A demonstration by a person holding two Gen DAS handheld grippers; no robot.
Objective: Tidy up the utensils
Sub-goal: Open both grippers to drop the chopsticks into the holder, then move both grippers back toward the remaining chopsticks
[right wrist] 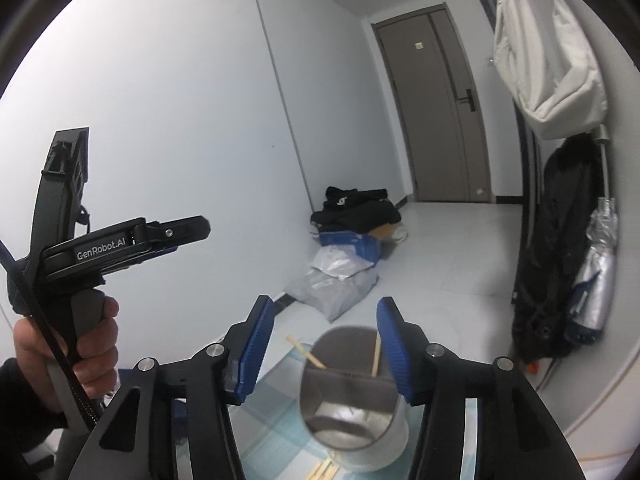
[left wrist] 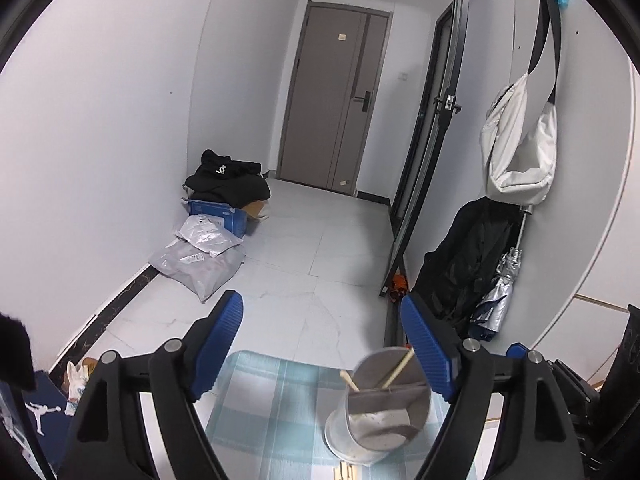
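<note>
Left gripper (left wrist: 322, 340): jaws spread wide, blue pads apart, nothing between them — it holds nothing.
Right gripper (right wrist: 326, 344): jaws part open, empty; the right pad sits just in front of the holder's rim.
Utensil holder (left wrist: 380, 404): a grey metal cylinder with an inner divider, upright on the checked blue cloth (left wrist: 272, 400).
Chopsticks (left wrist: 396, 368): two wooden sticks stand slanted inside the holder, tips above the rim.
More sticks (right wrist: 326, 470): pale wooden pieces lie flat on the cloth at the holder's base.
Person's hand (right wrist: 80, 344): grips the left tool's handle — seen from the right wrist.
</note>
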